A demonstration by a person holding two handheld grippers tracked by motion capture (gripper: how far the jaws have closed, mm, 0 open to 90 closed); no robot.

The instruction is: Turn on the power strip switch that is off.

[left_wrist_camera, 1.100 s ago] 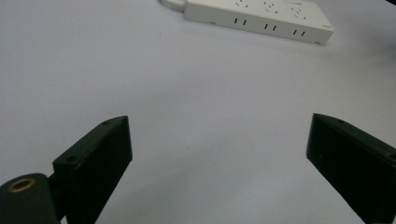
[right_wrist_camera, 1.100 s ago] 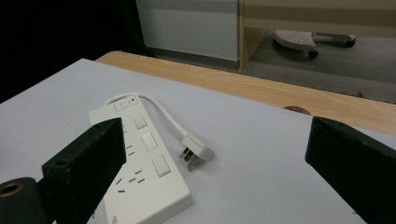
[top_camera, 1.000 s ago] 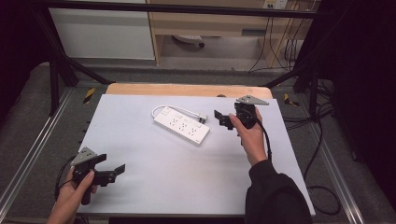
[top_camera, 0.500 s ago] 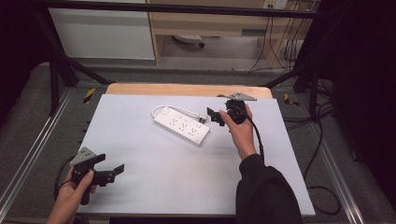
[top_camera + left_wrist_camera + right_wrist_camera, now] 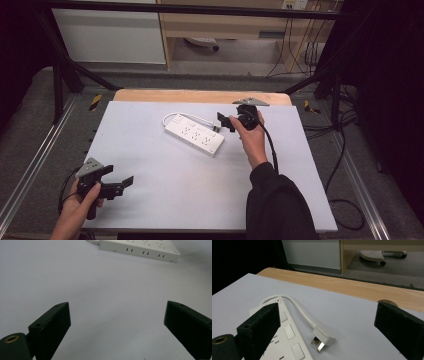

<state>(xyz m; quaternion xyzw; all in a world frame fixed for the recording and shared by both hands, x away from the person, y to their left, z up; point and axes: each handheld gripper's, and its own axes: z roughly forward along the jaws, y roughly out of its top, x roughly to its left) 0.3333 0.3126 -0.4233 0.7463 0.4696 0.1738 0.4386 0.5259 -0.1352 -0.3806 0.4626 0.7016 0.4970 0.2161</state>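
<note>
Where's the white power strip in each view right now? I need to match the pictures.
High view: power strip centre, just left of the right gripper.
Left gripper view: top edge, right of centre.
Right gripper view: lower left, behind the left jaw.
Shared landmark: white table surface.

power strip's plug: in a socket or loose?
Loose. In the right gripper view the plug lies on the table beside the power strip, prongs bare, its cable looping back to the strip's end.
</note>
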